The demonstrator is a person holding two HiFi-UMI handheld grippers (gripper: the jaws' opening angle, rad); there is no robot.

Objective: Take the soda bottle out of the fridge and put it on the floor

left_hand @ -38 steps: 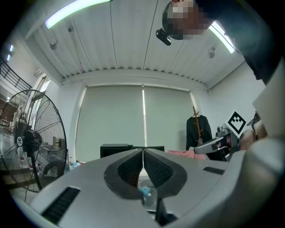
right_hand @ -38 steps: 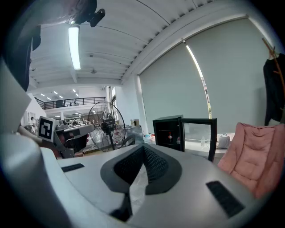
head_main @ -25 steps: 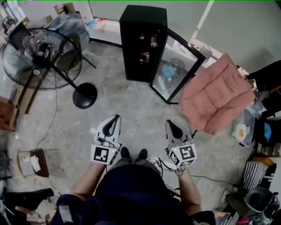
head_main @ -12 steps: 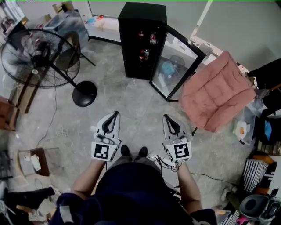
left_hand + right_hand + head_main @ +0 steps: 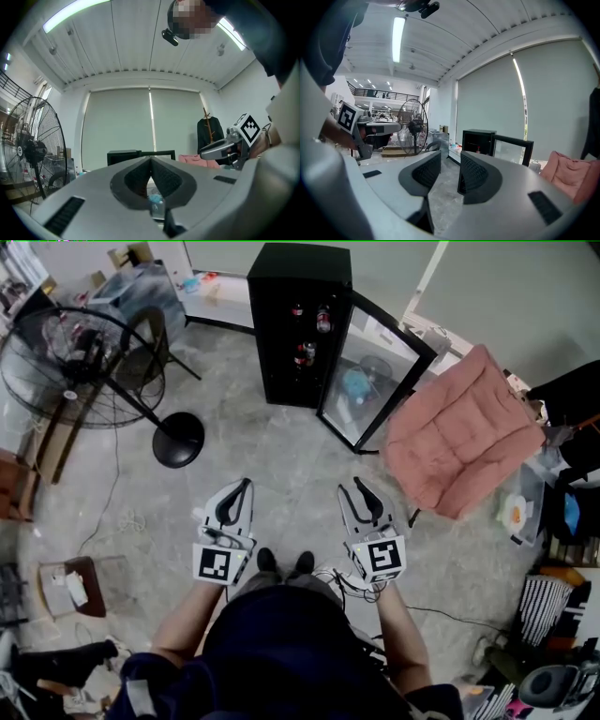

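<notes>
At the bottom centre of the head view, the person's dark torso and two forearms are seen. Just above them both claws are held side by side over the grey floor, pointed toward the top of the frame. The left gripper is pressed together, its pads meeting tip to tip in its own view, and nothing is pinched. The right gripper is spreading at this moment; only bare floor is seen in the gap between its pads.

Further up, at the upper left, a standing fan is placed on its round black base. At the top centre a black fridge is found with its glass door swung open toward the right. The soda bottles are seen upright on the shelves inside, well apart from both claws. To the right of the door a pink cushion is spread out.
</notes>
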